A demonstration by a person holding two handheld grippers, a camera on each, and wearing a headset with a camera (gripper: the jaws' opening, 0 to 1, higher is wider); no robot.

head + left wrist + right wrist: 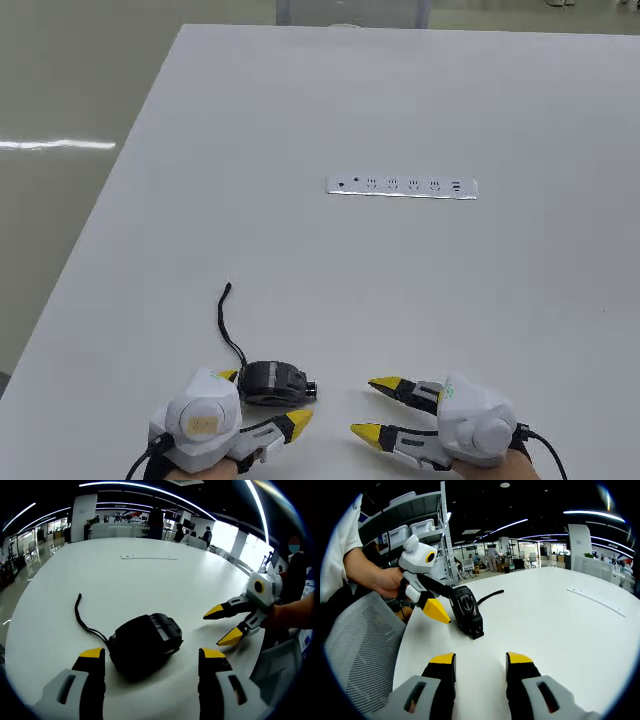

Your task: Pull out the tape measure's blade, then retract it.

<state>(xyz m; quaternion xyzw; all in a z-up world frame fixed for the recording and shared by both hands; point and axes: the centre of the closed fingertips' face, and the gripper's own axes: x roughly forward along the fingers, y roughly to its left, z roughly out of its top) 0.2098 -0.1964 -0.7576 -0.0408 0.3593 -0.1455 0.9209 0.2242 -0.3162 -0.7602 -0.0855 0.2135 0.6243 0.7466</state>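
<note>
A black tape measure [273, 381] with a black wrist strap [229, 322] lies on the white table near its front edge. My left gripper [263, 400] is open, its yellow-tipped jaws on either side of the tape measure [145, 642] without touching it. In the right gripper view the tape measure [467, 610] lies ahead, with its blade tip toward me. My right gripper [377, 407] is open and empty, a short way to the right of the case, with its tips pointing at it. The left gripper [432, 605] shows beside the case, and the right gripper [222, 625] shows at the right.
A white power strip [402, 186] lies flat in the middle of the table [400, 290]. A mesh chair [360, 650] stands at the table's near edge. Shelving and people are far off in the room.
</note>
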